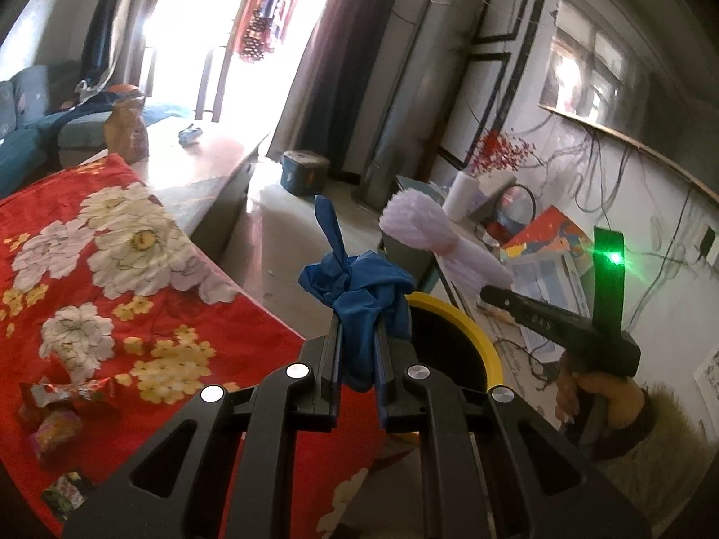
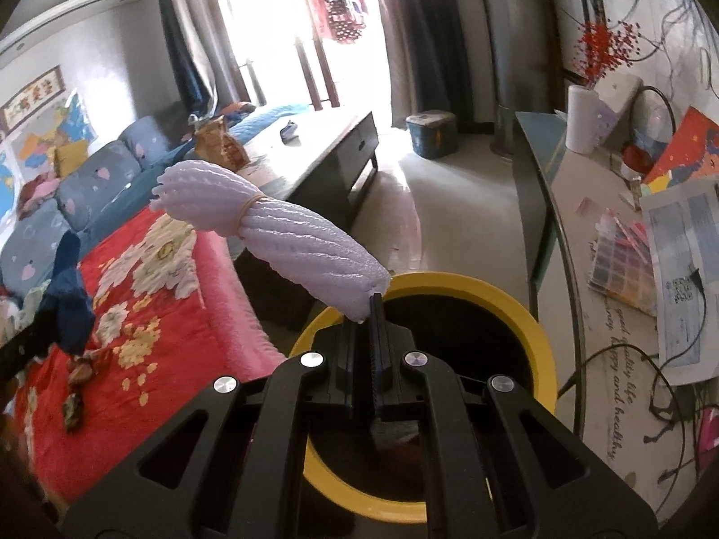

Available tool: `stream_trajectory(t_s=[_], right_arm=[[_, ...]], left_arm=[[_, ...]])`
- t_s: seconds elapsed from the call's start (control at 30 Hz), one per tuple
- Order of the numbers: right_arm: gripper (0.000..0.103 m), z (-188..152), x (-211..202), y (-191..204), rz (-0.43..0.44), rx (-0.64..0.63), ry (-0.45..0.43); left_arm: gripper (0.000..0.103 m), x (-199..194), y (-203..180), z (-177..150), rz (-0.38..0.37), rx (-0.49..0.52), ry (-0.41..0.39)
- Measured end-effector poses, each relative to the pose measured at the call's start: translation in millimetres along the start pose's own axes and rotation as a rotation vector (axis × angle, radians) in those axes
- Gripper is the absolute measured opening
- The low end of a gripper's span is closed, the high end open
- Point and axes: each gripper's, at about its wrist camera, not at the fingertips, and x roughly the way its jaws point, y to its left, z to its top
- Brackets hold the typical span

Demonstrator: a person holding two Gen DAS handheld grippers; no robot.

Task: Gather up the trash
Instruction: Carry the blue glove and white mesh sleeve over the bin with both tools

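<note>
Yellow-rimmed bin (image 2: 537, 337), dark inside, foam net (image 2: 287, 242) held above its rim

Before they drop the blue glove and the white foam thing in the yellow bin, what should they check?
1. Left hand-held gripper shut on blue glove: ok.
2. Right hand-held gripper shut on foam net: ok.
3. Yellow bin open: ok.
4. Foam net over bin opening: not ok, it mostly sticks out past the rim.
5. Glove over bin: cannot tell.
6. Wrappers left on red cloth: not ok.
</note>
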Motion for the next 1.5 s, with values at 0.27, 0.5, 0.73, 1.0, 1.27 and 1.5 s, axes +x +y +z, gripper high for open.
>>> stream_trajectory(t_s=[0.27,0.5,0.73,1.0,1.27,1.5], right_arm=[[0.003,-7.0,1.8,-15.2,-0.025,0.029,0.009],[0.003,-12.4,4.8,-31.4,-0.047,0.065,0.022],[0.003,-14.9,6.4,-43.2,-0.069,0.093,0.027],[0.003,-18.9,11.9,-56.8,-0.097,0.132,0.048],[0.003,-22.6,16.5,-69.8,-0.118,0.166,0.062],[0.003,-27.3,23.4,-75.5,-0.121,0.183,0.085]], left_arm=[[0.011,19.4,-26.0,-10.4,-0.035,0.045,0.041],[0.011,29.8,-37.6,-16.2,-0.05,0.068,0.059],[0.011,41.1,-48.3,-23.4,-0.066,0.089,0.084],[0.011,57.7,-63.3,-32.7,-0.094,0.123,0.115],[0.011,79.7,-71.2,-42.8,-0.111,0.146,0.146],[0.011,102.6,-68.9,-49.9,-0.121,0.134,0.185]])
